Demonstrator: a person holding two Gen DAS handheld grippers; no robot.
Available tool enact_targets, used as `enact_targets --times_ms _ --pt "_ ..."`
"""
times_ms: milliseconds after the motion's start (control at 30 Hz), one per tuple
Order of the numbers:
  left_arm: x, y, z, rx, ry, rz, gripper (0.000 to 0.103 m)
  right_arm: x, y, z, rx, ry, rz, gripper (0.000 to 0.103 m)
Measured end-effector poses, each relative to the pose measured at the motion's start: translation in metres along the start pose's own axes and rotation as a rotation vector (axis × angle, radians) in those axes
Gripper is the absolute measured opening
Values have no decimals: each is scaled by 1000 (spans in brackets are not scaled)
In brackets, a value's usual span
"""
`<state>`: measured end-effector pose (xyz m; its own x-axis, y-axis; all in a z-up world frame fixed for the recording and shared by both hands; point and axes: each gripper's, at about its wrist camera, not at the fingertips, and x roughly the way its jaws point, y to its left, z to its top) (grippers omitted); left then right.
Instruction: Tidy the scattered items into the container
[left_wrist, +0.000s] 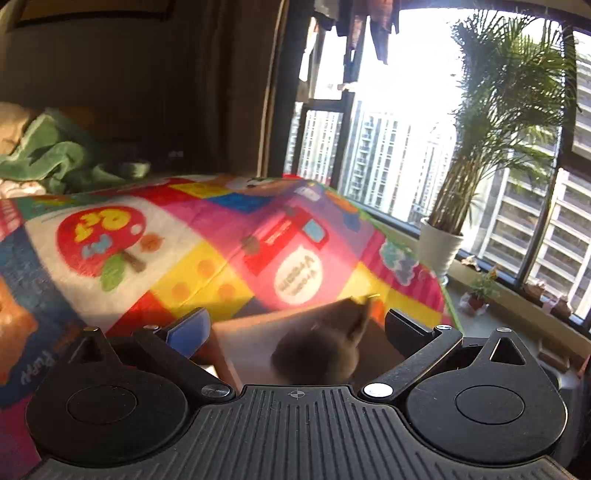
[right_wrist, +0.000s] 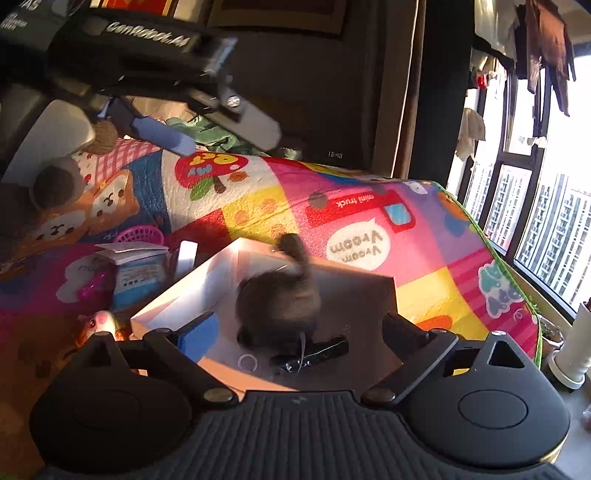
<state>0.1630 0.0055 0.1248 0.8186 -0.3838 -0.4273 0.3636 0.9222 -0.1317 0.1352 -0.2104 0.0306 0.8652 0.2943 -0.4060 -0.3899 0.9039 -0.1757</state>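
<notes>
Sunlight is falling across a bright patchwork play mat that is showing "mini truck" and "Vroom Vroom" in print, beside tall windows and a potted palm. At six o'clock on the mat an open white cardboard box is holding a blurred brown furry plush toy, its narrow end pointing toward twelve o'clock, and a black tube lying roughly three to nine. Both the right gripper and the "GenRobot.AI"-marked left gripper are standing spread wide, gripping nothing.
</notes>
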Motion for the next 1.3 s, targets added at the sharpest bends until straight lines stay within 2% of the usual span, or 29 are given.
enact_targets --times_ms 167,367,467,567,633,667,700,833,933,1033,1067,1100,1200,1300 --pt "-36 23 -71 -24 34 181 103 -18 14 -19 -11 23 42 100" --pt "-64 48 -132 -140 103 267 103 -27 37 -20 -51 42 93 103" --pt "-70 52 -146 -123 101 328 103 -25 51 -16 -56 42 120 103" --pt "-74 67 -153 -223 95 331 103 -22 68 -14 -82 22 126 103" --pt "-82 79 -156 -317 54 353 103 -16 83 -12 -119 30 140 89" --pt "-85 85 -158 -361 41 361 103 -11 91 -11 -138 45 157 75" --pt "-87 89 -160 -394 31 362 103 -7 100 -10 -156 60 179 68" --pt "-92 91 -161 -419 -10 344 103 8 138 -11 -258 46 222 67" --pt "-95 87 -161 -402 -41 339 103 20 168 -12 -393 12 181 67" --pt "-97 90 -161 -430 -53 334 103 31 188 -17 -516 23 154 65" --pt "-98 93 -162 -446 -54 333 103 33 193 -19 -544 37 135 50" --pt "-98 95 -162 -461 -56 332 103 33 194 -20 -559 42 117 45" --pt "-99 100 -164 -492 -61 327 103 15 182 -15 -502 47 149 42" --pt "-101 97 -164 -479 -71 330 103 -19 160 -10 -417 33 181 41"
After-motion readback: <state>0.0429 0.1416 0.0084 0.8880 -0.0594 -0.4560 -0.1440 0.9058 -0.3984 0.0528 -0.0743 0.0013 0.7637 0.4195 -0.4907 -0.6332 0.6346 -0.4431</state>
